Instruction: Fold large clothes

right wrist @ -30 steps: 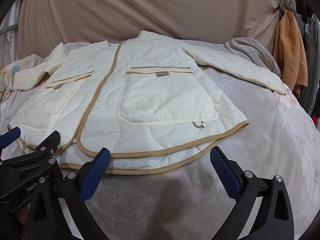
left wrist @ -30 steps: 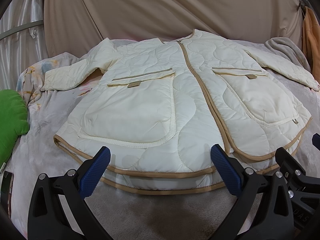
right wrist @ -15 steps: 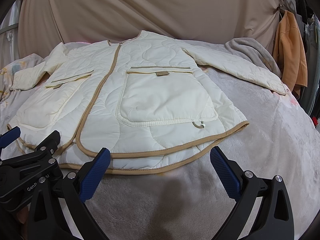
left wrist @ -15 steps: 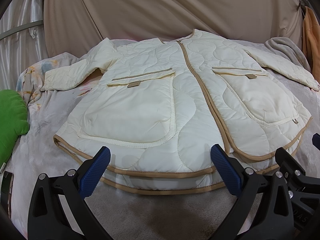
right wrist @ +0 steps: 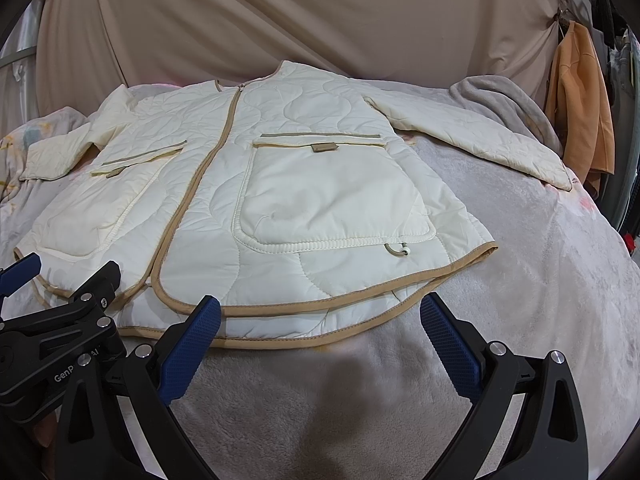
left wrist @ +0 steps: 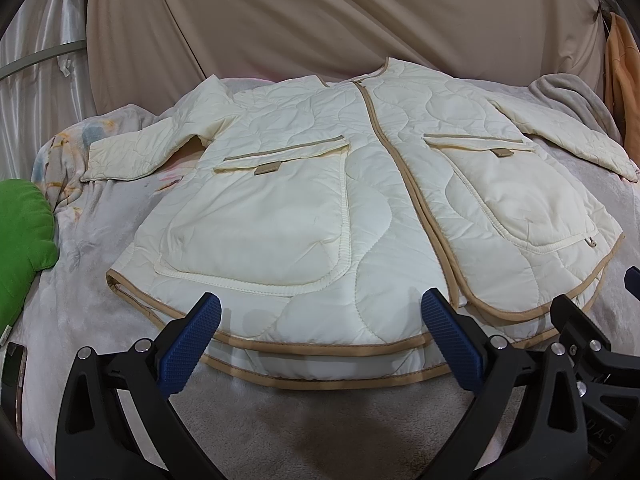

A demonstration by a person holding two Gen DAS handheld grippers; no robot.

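Observation:
A cream quilted jacket [left wrist: 360,208] with tan trim lies flat and front up on a grey blanket [left wrist: 320,420], both sleeves spread outward; it also shows in the right wrist view [right wrist: 280,200]. My left gripper [left wrist: 320,320] is open and empty, hovering just before the left half of the hem. My right gripper [right wrist: 320,320] is open and empty, just before the right half of the hem. Each gripper shows at the edge of the other's view, the right one [left wrist: 592,344] and the left one [right wrist: 60,320].
A green cushion [left wrist: 22,240] lies at the left edge and a phone [left wrist: 12,372] beside it. A beige sheet [left wrist: 320,20] hangs behind. A crumpled grey blanket [right wrist: 508,100] and hanging orange clothes [right wrist: 580,100] are at the right.

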